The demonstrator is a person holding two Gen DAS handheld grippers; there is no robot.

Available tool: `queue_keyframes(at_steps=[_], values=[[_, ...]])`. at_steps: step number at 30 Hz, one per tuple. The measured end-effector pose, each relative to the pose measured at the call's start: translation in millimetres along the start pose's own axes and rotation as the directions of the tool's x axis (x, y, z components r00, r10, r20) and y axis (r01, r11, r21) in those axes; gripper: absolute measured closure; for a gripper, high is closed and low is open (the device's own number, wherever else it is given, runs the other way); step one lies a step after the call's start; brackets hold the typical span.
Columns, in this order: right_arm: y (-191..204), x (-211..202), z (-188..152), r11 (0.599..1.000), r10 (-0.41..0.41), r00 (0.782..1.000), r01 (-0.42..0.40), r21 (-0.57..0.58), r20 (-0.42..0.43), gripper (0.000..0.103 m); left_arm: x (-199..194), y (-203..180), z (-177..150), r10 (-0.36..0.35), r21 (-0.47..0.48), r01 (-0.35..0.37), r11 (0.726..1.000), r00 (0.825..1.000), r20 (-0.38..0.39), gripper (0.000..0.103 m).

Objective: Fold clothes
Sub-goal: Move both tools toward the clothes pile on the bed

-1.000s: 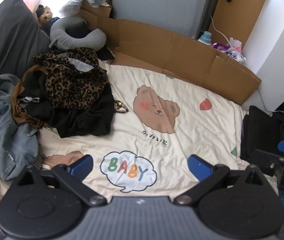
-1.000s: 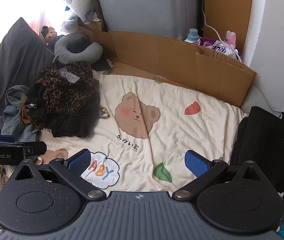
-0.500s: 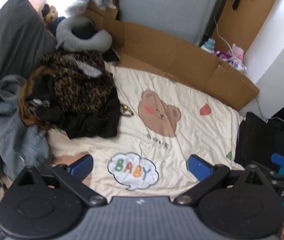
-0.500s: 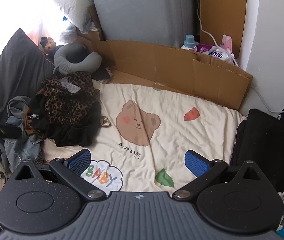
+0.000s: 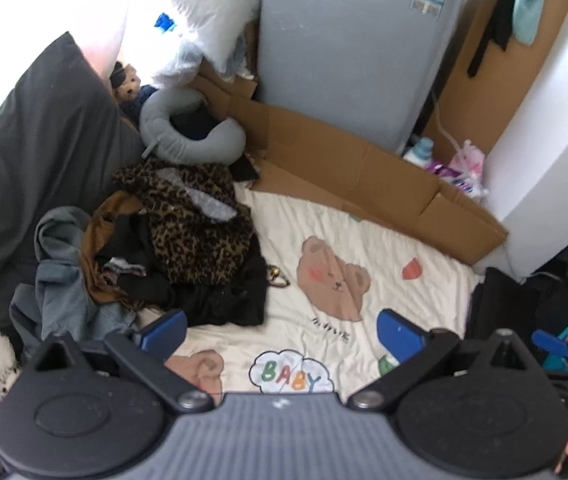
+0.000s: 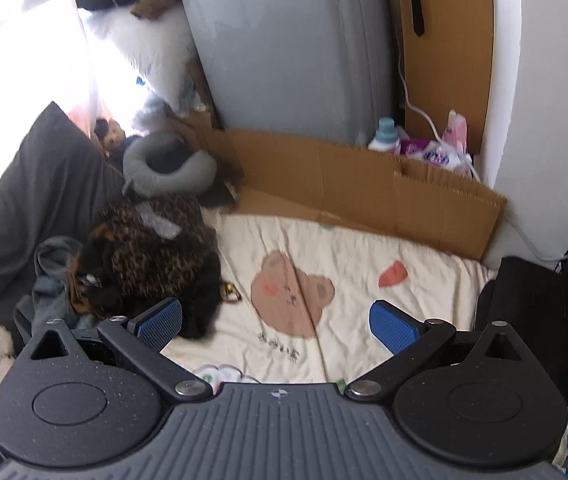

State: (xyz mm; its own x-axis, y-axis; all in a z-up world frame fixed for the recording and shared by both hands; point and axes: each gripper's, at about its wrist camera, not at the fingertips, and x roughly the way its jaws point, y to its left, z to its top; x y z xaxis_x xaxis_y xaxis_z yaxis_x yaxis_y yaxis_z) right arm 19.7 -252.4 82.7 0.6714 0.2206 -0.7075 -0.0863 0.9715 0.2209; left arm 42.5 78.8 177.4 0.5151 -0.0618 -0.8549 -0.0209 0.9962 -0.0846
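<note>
Left wrist view: rumpled clothes pile [image 5: 179, 248], leopard-print top; cream quilt [image 5: 364, 248], bear print, "BABY" lettering; corrugated cardboard [image 5: 348, 168]. Left gripper [image 5: 281, 330], right gripper [image 6: 275, 320]: jaws wide apart, empty.

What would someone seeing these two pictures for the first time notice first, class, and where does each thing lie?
The eye goes first to the heap of clothes on the left of the bed, with a leopard-print garment on top, black pieces under it and a denim one at its left edge. Next comes the cream blanket spread to its right, printed with a brown bear face. Behind both, a flattened cardboard sheet leans against a grey fridge.
</note>
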Motion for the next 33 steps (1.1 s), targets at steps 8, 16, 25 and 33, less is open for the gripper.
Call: queue_keyframes(at_steps=[8, 16, 25, 33], values=[[8.7, -16.8, 30.6, 1.0, 0.007, 0.999, -0.006, -0.019, 0.041, 0.0, -52.9, 39.7, 39.5, 0.046, -0.029, -0.043, 0.999, 0.995, 0.089, 0.001], [8.7, -11.2, 45.0, 1.0, 0.005, 1.0, -0.005, 0.0, 0.029, 0.0, -58.8, 84.9, 55.9, 0.057, -0.065, -0.05, 0.997, 0.992, 0.109, 0.001], [12.2, 22.0, 73.9, 1.0, 0.018, 1.0, -0.018, -0.019, -0.022, 0.0, -21.0, 126.4, 53.6, 0.003, -0.079, 0.009, 0.997, 0.988, 0.152, 0.001], [12.4, 58.4, 97.9, 0.998, 0.045, 0.998, -0.047, -0.037, -0.041, 0.0, 23.4, 158.4, 51.8, 0.022, -0.159, 0.003, 0.987, 0.988, 0.153, 0.001]])
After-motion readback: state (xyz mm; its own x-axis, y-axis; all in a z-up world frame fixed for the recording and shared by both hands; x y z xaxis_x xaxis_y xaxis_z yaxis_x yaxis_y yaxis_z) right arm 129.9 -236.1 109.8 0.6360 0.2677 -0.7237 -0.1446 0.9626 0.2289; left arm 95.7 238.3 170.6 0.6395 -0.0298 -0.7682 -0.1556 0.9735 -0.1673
